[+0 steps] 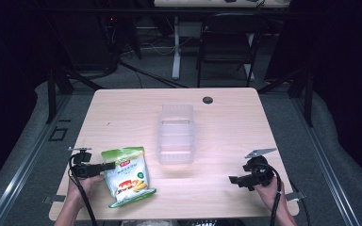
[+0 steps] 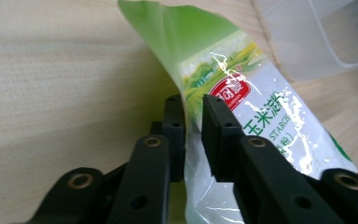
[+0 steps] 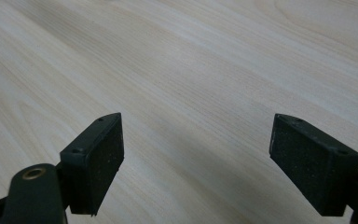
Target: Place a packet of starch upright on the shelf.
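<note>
The left tool (image 2: 193,109) is clamping the edge of a green and white bag (image 2: 242,112): in the left gripper view its two black jaws are pressing together on the bag's thin side, with the plastic passing between the pads. The bag is showing a red label and printed letters, and its green top corner is rising beyond the jaws. In the high view the left tool (image 1: 107,166) is sitting at the front left of the surface (image 1: 226,122), a hand (image 1: 86,181) holding it from below, and its jaws are pointing right, onto the left edge of the bag (image 1: 128,176). The bag is lying near the front left corner of the surface, tilted, with its green top toward the far side.

Just beyond the bag, toward the middle of the surface, a clear plastic box (image 1: 176,133) is standing; its corner is showing at the top right of the left gripper view (image 2: 317,32), close to the bag but apart from it.

The right tool (image 3: 196,154) is standing with its jaws wide apart in the right gripper view, with nothing between them but bare wood. In the high view the right tool (image 1: 233,180) is resting at the front right, held by the other hand (image 1: 268,193), well apart from the bag and the box. A small dark round disc (image 1: 208,100) is sitting near the far edge.
</note>
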Demonstrator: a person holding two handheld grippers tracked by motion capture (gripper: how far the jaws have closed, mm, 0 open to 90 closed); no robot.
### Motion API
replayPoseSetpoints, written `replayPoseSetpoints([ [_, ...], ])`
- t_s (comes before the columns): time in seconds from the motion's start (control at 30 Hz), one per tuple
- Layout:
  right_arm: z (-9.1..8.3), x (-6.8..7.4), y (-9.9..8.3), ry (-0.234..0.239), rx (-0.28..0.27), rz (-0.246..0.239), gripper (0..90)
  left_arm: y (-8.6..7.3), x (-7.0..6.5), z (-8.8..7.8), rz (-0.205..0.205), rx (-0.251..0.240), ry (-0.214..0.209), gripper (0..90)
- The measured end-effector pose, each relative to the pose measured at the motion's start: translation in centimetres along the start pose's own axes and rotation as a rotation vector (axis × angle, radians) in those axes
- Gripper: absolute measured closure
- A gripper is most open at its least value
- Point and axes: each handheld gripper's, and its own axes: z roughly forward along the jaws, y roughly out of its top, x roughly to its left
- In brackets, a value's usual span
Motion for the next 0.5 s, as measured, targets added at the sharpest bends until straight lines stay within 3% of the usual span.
replayPoseSetpoints([
  [0.13,0.0,0.2,0.2,-0.005,-0.006,-0.005,17.7,-0.1,-0.5,0.0,0.042,0.004,0.015,86.7],
  [0.27,0.2,0.4,0.3,-0.009,0.002,-0.012,17.5,-0.3,-0.7,-0.1,0.039,-0.007,0.018,87.9],
  [0.33,0.2,0.4,0.2,-0.007,0.006,-0.013,17.5,-0.2,-0.9,-0.1,0.041,-0.009,0.031,88.1],
  [0.37,0.1,0.3,0.1,-0.01,0.011,-0.017,17.2,-0.2,-1.4,-0.2,0.054,-0.008,0.058,88.1],
  [0.5,0.0,0.2,0.1,-0.003,0.006,-0.01,16.9,-0.2,-2.0,-0.5,0.066,-0.031,0.069,88.6],
])
